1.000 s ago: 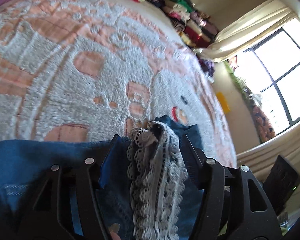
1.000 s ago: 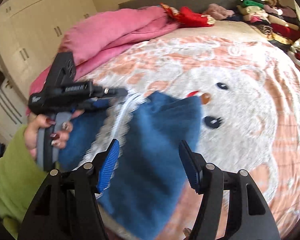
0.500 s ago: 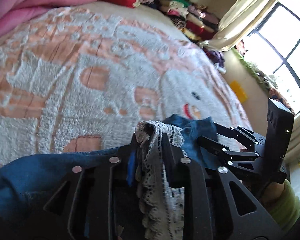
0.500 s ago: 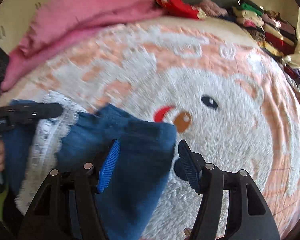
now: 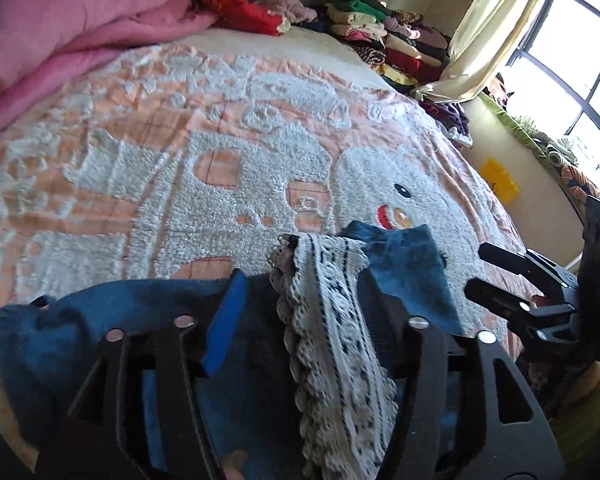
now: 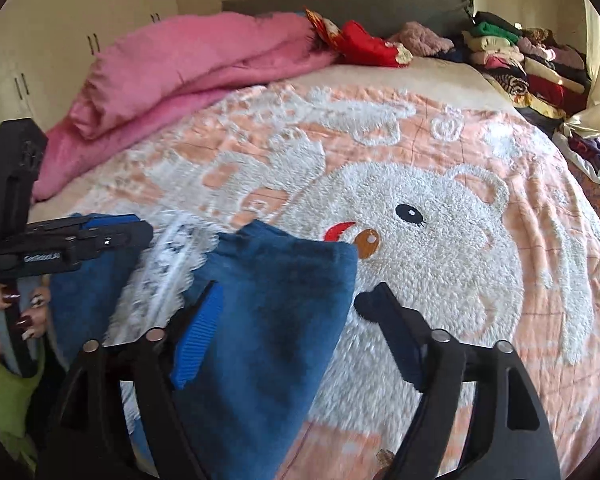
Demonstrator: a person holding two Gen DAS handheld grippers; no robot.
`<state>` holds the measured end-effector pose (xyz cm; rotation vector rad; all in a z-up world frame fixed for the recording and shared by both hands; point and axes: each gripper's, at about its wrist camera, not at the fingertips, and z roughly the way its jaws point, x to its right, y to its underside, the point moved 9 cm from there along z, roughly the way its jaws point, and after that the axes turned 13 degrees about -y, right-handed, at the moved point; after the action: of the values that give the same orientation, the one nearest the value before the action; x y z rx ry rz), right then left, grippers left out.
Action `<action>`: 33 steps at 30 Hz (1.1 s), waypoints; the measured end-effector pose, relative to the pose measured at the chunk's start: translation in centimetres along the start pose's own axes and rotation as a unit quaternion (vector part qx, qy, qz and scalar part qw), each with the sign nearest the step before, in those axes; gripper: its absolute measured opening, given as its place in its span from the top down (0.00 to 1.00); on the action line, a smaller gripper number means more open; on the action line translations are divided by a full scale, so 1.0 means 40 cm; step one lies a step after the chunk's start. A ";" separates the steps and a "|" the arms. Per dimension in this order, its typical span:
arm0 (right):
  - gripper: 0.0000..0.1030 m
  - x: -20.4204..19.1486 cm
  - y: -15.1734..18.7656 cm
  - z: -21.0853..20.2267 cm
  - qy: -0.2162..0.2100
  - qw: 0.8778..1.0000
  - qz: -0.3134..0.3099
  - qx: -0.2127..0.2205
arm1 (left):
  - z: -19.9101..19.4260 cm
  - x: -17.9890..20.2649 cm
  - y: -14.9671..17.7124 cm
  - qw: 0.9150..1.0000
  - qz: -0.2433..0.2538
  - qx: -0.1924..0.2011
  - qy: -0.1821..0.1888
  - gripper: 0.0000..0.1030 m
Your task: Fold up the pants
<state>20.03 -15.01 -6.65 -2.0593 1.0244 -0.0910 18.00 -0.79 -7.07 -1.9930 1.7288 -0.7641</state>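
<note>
The blue pants (image 6: 268,300) lay bunched on the near part of the bedspread (image 6: 440,280), just beside the bear's nose, w/ the white lace trim (image 5: 332,320) draped over the top. The left gripper (image 5: 300,308) had just been opening — its jaws stood apart w/ the lace and denim between them, pads not pressing as far as I could tell. The right gripper (image 6: 288,312) had also just been opening; its jaws were wide, the cloth's right edge lying between them, nothing clamped.

Risks, as I judged them: w/ both grips released the stacked layers could slump or spring apart, undoing the fold. The lace looked prone to snagging on a pad as the left gripper pulled away, dragging the top layer askew. Re-gripping only the trim — not the denim under it — would lift lace alone and twist the pile.
</note>
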 end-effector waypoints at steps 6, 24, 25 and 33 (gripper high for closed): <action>0.25 -0.058 0.033 -0.086 -0.019 0.999 -0.016 0.023 | -0.061 -0.003 0.040 1.000 0.009 0.002 -0.015 0.43; 0.25 -0.179 0.171 -0.117 -0.054 0.998 -0.044 -0.001 | -0.114 0.001 0.241 0.998 -0.009 -0.062 0.007 0.54; 0.25 -0.181 0.175 -0.115 -0.054 0.998 -0.044 -0.002 | -0.111 0.008 0.253 0.997 -0.009 -0.069 0.011 0.54; 0.25 -0.193 0.197 -0.101 -0.058 0.997 -0.044 -0.014 | -0.065 0.055 0.325 0.993 -0.006 -0.114 0.035 0.93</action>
<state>8.29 -14.89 -7.34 -2.1084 0.8691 -0.0024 6.52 -4.92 -12.75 -2.1495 1.9206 -0.6726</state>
